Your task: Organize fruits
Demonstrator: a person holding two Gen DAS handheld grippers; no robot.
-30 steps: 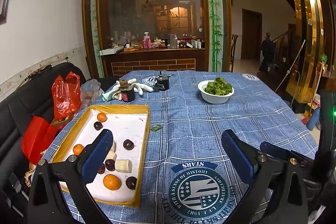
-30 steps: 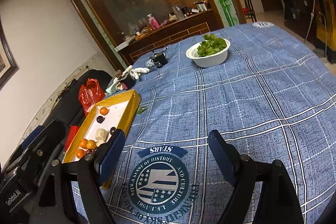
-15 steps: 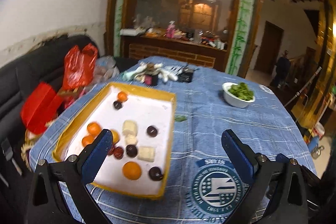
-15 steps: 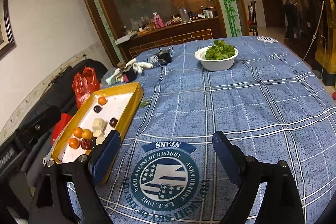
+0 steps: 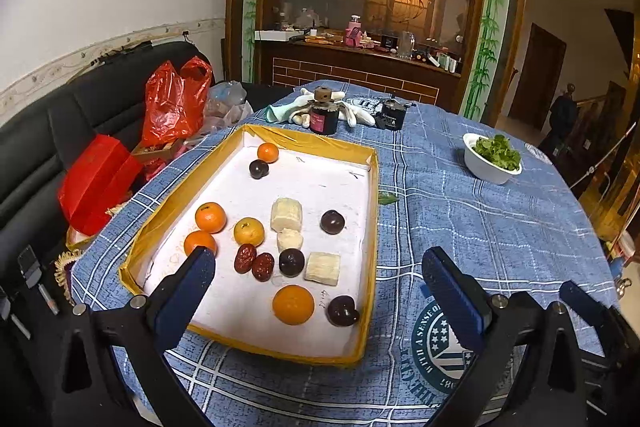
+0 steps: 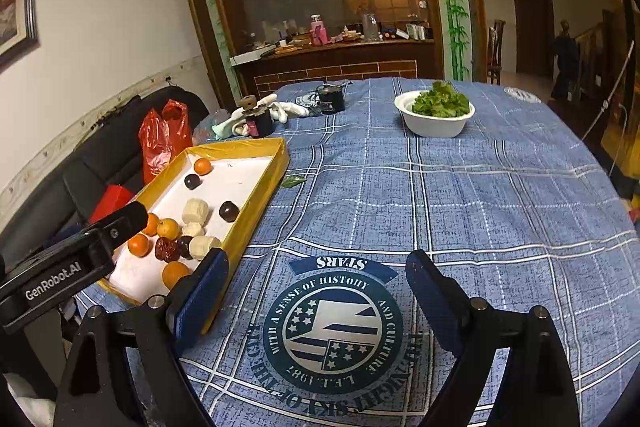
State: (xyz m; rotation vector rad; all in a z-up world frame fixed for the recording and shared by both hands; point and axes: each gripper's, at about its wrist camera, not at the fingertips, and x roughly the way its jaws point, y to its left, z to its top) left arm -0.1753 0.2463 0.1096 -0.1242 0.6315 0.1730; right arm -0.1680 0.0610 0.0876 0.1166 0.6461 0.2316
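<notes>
Fruits lie in the yellow-rimmed tray (image 5: 370, 187) at your 11 o'clock: oranges (image 5: 293, 304), dark plums (image 5: 332, 221), red dates (image 5: 263, 266). At 1 o'clock, the white bowl (image 5: 486, 169) holds greens (image 5: 498, 151). Your left gripper (image 5: 320, 291) and right gripper (image 6: 316, 291) stand wide apart, holding nothing.

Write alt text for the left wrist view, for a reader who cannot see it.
The open left tongs hover empty over a yellow-rimmed tray on a blue plaid tablecloth. The tray holds loose oranges, dark round fruits, two red dates and pale chunks. Beyond it sit a white bowl of greens and a red plastic bag on a black sofa.
</notes>
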